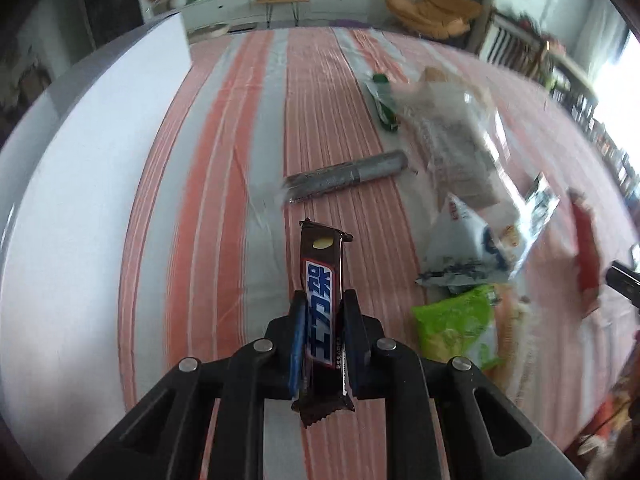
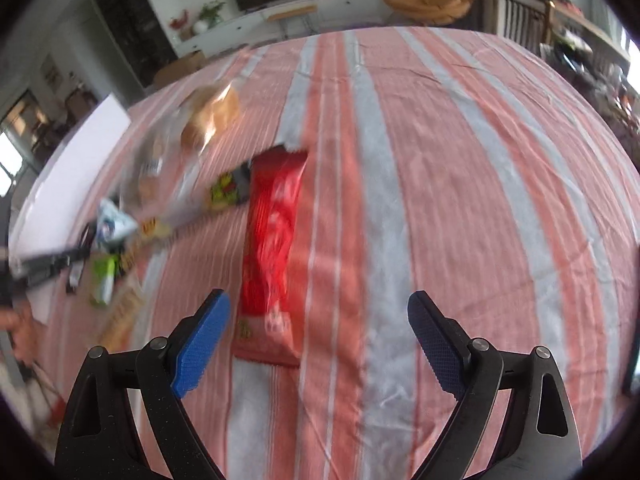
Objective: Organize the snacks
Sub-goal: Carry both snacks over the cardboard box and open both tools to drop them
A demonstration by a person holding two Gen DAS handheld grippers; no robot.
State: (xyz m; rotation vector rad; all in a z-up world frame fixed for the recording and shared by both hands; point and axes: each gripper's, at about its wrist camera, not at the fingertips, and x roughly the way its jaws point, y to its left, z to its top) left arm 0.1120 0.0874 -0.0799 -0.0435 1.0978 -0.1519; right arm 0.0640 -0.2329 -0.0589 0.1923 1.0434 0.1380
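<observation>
My left gripper point(image 1: 323, 304) is shut on a brown chocolate bar point(image 1: 322, 280) with a blue label, held upright above the striped cloth. A grey tube-shaped snack pack point(image 1: 348, 176) lies just ahead of it. To the right lies a heap of snacks: a clear bread bag point(image 1: 452, 140), a white-blue pack point(image 1: 464, 236) and a green pack point(image 1: 460, 320). My right gripper point(image 2: 318, 320) is open and empty, above the near end of a red snack bag point(image 2: 272, 248) that lies flat on the cloth. The snack heap point(image 2: 160, 200) is blurred at its left.
A white box wall point(image 1: 100, 152) stands along the left of the table. The pink-and-grey striped cloth point(image 2: 460, 200) covers the table. A TV cabinet, plants and an orange chair stand beyond the far edge.
</observation>
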